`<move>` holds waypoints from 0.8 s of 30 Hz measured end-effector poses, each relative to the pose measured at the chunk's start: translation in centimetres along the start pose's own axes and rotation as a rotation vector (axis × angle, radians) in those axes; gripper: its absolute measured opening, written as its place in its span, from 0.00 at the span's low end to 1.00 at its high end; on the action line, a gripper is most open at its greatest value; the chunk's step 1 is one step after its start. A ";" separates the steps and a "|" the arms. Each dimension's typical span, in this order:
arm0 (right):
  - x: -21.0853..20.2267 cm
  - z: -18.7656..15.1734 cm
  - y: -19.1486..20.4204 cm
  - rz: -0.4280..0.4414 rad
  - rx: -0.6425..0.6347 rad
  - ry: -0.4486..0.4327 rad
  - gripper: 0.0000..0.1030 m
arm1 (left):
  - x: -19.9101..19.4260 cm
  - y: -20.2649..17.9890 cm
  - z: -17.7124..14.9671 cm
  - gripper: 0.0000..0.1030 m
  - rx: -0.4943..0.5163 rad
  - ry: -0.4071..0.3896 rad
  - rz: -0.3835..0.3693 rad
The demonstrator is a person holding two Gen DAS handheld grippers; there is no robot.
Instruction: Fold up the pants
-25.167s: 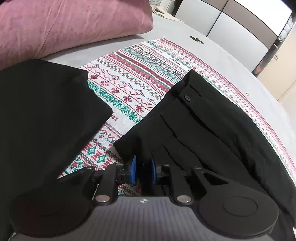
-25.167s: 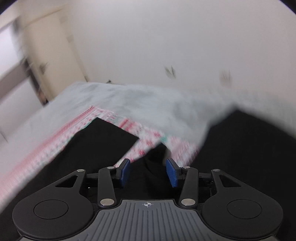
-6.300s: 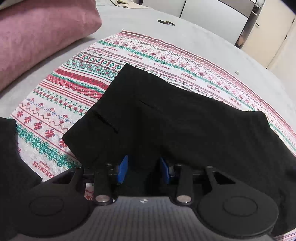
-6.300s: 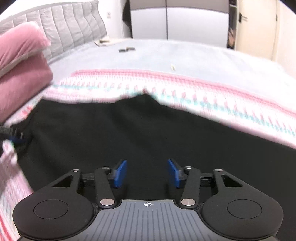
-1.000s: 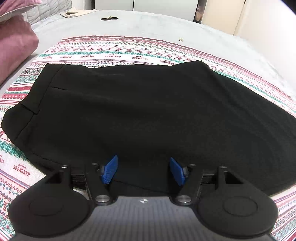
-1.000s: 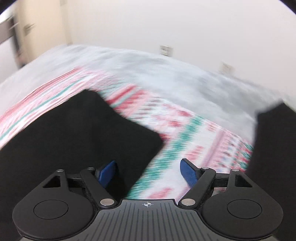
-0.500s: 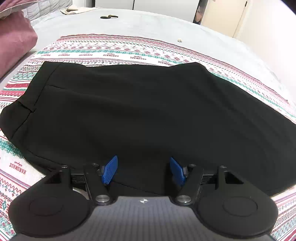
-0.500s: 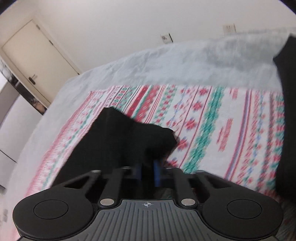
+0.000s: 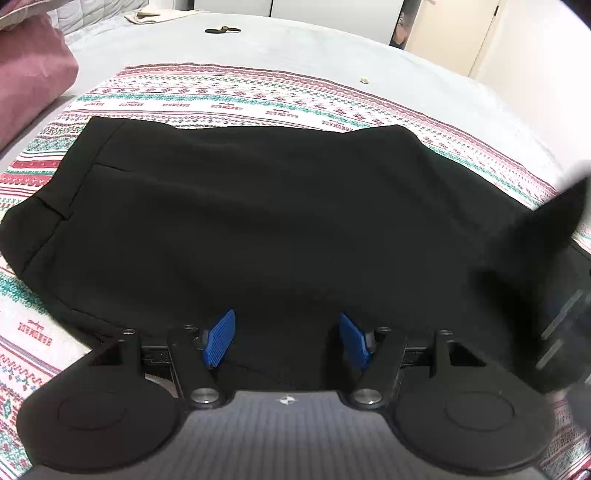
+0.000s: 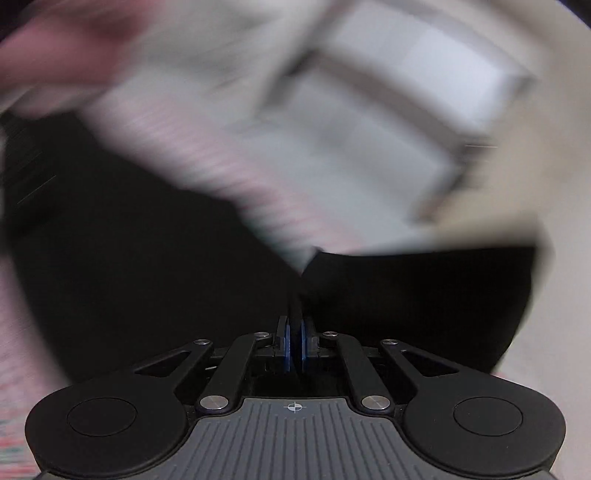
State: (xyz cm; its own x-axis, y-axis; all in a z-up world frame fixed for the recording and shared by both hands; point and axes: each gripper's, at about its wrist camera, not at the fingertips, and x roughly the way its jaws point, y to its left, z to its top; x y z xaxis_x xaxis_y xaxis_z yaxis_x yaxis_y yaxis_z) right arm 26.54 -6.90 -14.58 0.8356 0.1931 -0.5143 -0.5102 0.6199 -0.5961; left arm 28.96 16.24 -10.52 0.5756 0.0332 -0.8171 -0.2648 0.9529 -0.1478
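Black pants [image 9: 258,221] lie flat on a red, green and white patterned cloth [image 9: 258,92] on the bed. My left gripper [image 9: 286,339] hovers open over the pants' near edge, its blue pads apart with nothing pinched. A raised, blurred end of a pant leg [image 9: 546,229] enters at the right edge. In the right wrist view, which is smeared by motion, my right gripper [image 10: 294,347] has its jaws closing tight on a fold of the black pants [image 10: 406,295], pinched between the blue pads.
A pink pillow [image 9: 26,74] sits at the far left on the grey bedsheet [image 9: 332,51]. A small dark object [image 9: 221,30] lies near the bed's far side. A pale door [image 9: 450,33] stands beyond.
My right gripper went from wide open to pinched on the end of the pant leg and swung round with it. That raised black end now shows at the right of the left wrist view.
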 end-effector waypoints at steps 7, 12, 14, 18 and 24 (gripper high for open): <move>0.1 0.9 2.5 0.026 0.047 0.075 0.10 | -0.2 0.7 0.4 0.83 -0.037 0.004 -0.015; 0.6 -0.9 -4.7 0.168 0.353 0.094 0.21 | 0.0 0.2 0.2 0.83 -0.013 0.008 -0.015; 0.2 -1.7 -8.4 0.306 0.435 0.111 0.74 | 0.1 0.2 0.1 0.83 -0.008 0.007 -0.011; -1.5 -6.1 -18.5 0.035 0.730 0.103 0.82 | 0.2 0.3 0.2 0.84 -0.002 0.007 -0.008; 0.2 -14.3 -24.5 -0.577 0.632 0.400 0.79 | 0.4 -0.1 0.3 0.85 0.010 0.005 0.001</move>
State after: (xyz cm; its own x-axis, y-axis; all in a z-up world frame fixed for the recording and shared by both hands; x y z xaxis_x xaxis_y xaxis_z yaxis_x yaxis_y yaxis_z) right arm 36.31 -32.93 -8.87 0.7328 -0.4746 -0.4877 0.2633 0.8586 -0.4398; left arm 29.45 16.19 -10.72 0.5717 0.0327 -0.8198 -0.2573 0.9559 -0.1413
